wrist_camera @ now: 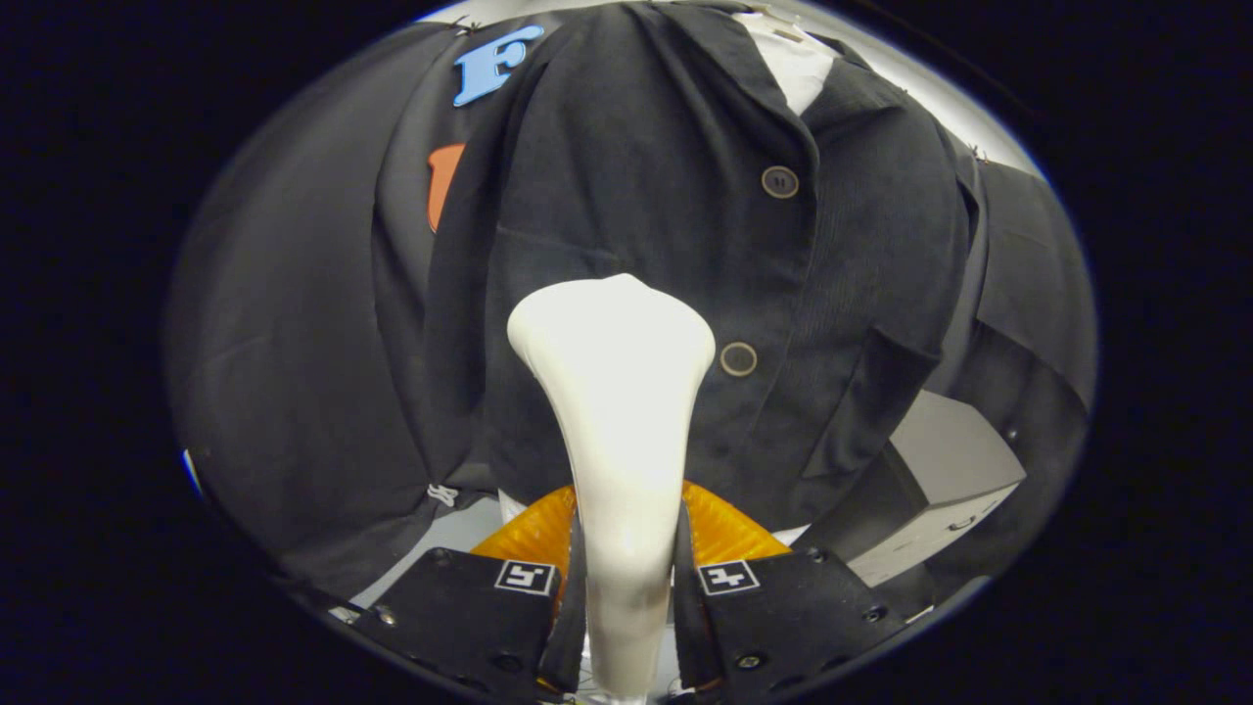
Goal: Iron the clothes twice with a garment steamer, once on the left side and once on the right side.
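Your gripper (626, 587) is closed on the white garment steamer (615, 392), both fingers pressing its narrow handle from either side, so the jaws stand only as far apart as the handle is thick. The steamer's flared head rises well beyond the fingers and sits over the dark jacket (675, 225), just beside the lower button (738, 358) and below the upper button (779, 181). You cannot tell from here whether the head touches the cloth or hangs just off it.

Take the lower button as your mark. The head is on one side of it, close to the placket. If you drag sideways past that button, the rim may catch on it and tug the jacket askew. On the far side of the button the flap pocket (861, 411) stands out from the cloth; a pass there may snag its edge or fold it.

Your hold is low on a smooth, tapering handle. Push hard into the cloth and the steamer may pivot or slip between the fingers. The jacket looks to hang loose, so it may swing away, leaving the pass uneven. The grey box (954, 480) beyond the pocket could block a wide sweep.
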Tool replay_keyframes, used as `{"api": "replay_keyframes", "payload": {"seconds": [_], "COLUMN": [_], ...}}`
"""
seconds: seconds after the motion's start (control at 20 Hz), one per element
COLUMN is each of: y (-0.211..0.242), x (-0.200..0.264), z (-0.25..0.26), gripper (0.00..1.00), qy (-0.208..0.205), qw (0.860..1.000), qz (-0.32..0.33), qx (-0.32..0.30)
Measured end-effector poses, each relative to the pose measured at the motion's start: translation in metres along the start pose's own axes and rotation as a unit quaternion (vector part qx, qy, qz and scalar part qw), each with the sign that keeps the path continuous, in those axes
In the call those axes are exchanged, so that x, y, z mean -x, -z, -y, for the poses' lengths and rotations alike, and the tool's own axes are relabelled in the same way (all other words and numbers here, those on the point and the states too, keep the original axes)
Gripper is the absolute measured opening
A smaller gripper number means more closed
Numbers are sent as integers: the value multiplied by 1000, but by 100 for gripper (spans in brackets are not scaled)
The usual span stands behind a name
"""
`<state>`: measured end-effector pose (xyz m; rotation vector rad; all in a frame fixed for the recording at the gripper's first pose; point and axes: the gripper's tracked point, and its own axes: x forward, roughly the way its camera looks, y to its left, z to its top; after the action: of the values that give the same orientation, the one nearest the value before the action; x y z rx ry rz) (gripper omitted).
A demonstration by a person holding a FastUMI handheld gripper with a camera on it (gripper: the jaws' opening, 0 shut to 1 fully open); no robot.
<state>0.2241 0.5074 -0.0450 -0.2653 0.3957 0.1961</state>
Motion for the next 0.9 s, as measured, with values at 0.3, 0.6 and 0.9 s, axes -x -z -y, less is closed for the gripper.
{"api": "replay_keyframes", "payload": {"seconds": [0.3, 0.6, 0.9], "y": [53, 100, 106], "x": [-15, -27, -17], "z": [-7, -11, -6], "gripper": [40, 40, 40], "qy": [-11, -15, -29], "qw": [999, 996, 994], "qz": [-45, -91, -102], "qx": [4, 5, -7]}}
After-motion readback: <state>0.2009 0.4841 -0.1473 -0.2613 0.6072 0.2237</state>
